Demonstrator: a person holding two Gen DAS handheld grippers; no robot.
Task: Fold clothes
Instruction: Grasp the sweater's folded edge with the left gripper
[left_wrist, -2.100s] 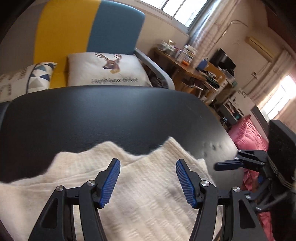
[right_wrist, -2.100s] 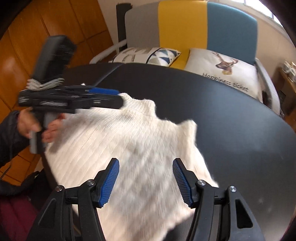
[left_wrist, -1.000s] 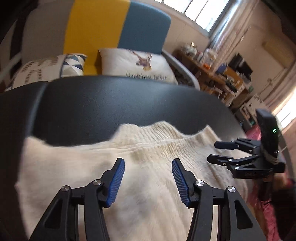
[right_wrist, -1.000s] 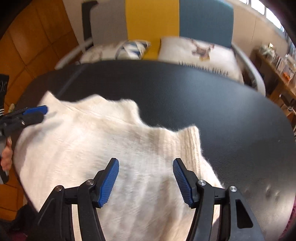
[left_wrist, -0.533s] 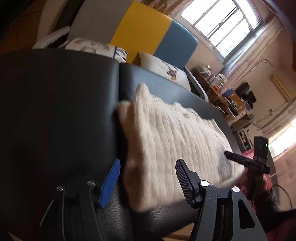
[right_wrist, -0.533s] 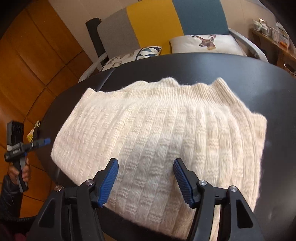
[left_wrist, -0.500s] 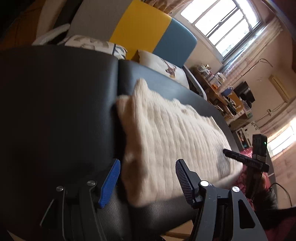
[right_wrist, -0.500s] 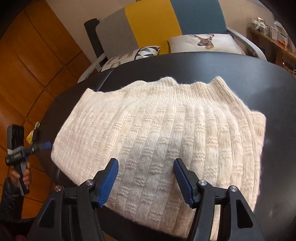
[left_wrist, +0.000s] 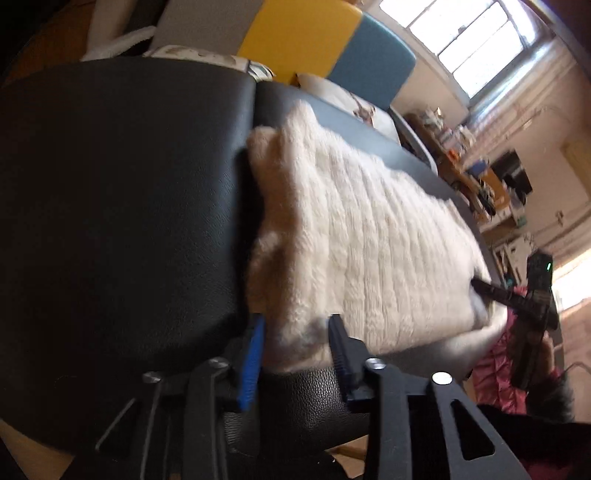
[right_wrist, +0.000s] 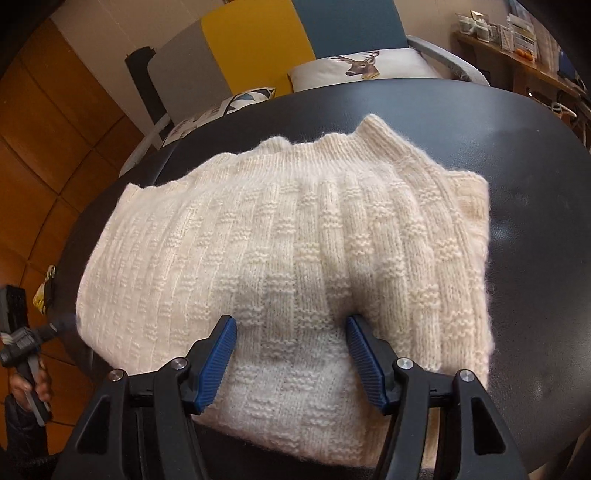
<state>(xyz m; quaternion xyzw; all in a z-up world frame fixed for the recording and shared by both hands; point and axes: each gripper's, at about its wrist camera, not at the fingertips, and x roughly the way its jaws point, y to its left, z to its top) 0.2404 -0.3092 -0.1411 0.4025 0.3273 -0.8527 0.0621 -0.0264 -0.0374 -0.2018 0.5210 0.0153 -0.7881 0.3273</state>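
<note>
The left tool (left_wrist: 295, 341) covers the sweater's (left_wrist: 369, 240) near corner, and motion blur smears that edge. The right tool (right_wrist: 291, 343) hides the near hem. Shelf clutter (left_wrist: 476, 184) is too small to identify.

**Colours and patterns around the black table**

The table (right_wrist: 535, 155) was black. On it the sweater (right_wrist: 295, 236) was cream white, knitted in ribs with small textured blocks. Behind the table, the sofa back (right_wrist: 255, 44) had grey, yellow and blue panels. One white cushion (right_wrist: 365, 68) showed a brown deer. The gripper pads (right_wrist: 218, 365) were blue.
</note>
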